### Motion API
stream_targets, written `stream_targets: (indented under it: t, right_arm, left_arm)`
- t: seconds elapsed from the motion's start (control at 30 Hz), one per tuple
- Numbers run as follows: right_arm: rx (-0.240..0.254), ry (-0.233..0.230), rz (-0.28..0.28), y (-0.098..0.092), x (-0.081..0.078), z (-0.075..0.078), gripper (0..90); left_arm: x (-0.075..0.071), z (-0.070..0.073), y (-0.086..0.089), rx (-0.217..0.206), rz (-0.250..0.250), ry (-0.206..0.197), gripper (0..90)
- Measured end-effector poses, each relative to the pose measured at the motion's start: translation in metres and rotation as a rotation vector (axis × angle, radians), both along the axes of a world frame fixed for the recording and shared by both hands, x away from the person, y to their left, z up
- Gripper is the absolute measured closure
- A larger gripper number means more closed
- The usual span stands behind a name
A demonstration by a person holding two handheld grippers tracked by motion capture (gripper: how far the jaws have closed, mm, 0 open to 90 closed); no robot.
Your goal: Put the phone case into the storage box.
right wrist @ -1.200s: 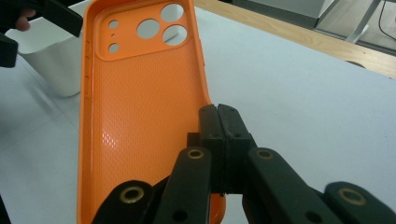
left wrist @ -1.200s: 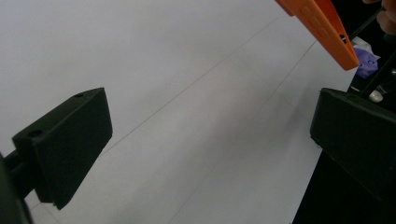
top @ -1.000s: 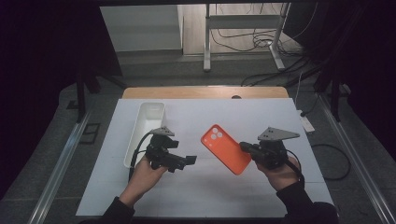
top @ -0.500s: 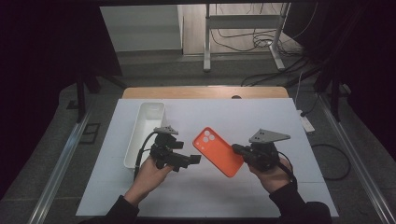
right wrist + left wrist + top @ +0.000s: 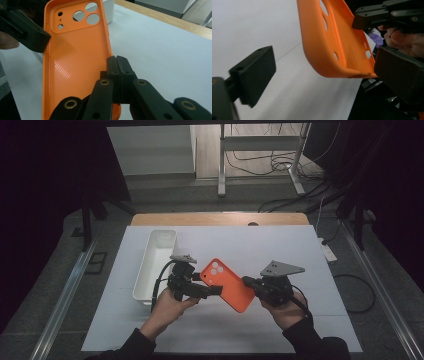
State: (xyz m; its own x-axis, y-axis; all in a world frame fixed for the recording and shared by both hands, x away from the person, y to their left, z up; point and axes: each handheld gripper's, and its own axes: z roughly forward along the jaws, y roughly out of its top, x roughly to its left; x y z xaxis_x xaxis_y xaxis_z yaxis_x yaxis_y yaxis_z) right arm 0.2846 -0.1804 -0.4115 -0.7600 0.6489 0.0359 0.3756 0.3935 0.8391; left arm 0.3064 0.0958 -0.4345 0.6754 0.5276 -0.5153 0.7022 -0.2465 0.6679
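An orange phone case [image 5: 227, 285] hangs above the white table, tilted, its camera holes toward the upper left. My right gripper [image 5: 248, 282] is shut on its long right edge; in the right gripper view the jaws [image 5: 116, 65] pinch that rim, and the case's dimpled inside [image 5: 72, 55] faces the camera. My left gripper [image 5: 207, 284] stands open with the case's camera end between its jaws. In the left gripper view the case [image 5: 329, 42] lies close to the right-hand pad [image 5: 402, 75] and far from the other. These jaws have just been closing a little.
A long white bin [image 5: 155, 265] stands on the white sheet [image 5: 280, 245] just left of my left hand. A wooden table edge [image 5: 220, 218] runs along the back. A metal stand and cables are on the floor beyond.
My right gripper has carried the orange case to the left, until its camera end sits between the left gripper's jaws. The left hand has hardly moved.
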Motion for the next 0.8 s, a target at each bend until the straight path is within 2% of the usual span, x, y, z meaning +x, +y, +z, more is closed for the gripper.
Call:
stream_targets:
  t: [0.07, 0.23, 0.37, 0.63, 0.8]
  right_arm:
    - [0.006, 0.001, 0.006, 0.0015, -0.0011, -0.0001, 89.1]
    - [0.015, -0.002, 0.013, 0.0052, -0.0038, 0.0002, 89.1]
    - [0.018, -0.007, 0.02, 0.0067, -0.0053, 0.0006, 89.1]
    - [0.015, -0.014, 0.032, 0.0093, -0.0073, 0.0006, 89.1]
    - [0.013, -0.017, 0.029, 0.0093, -0.0072, 0.0001, 89.1]
  left_arm:
    - [-0.0004, -0.0003, -0.0011, -0.008, -0.001, -0.001, 9.1]
    - [0.0011, -0.0026, -0.002, -0.031, -0.006, 0.027, 20.0]
    - [0.002, -0.0035, -0.0021, -0.078, -0.016, 0.052, 29.6]
    - [0.0039, -0.006, -0.0043, -0.124, -0.027, 0.096, 48.1]
    - [0.0039, -0.0076, -0.0042, -0.17, -0.035, 0.132, 60.8]
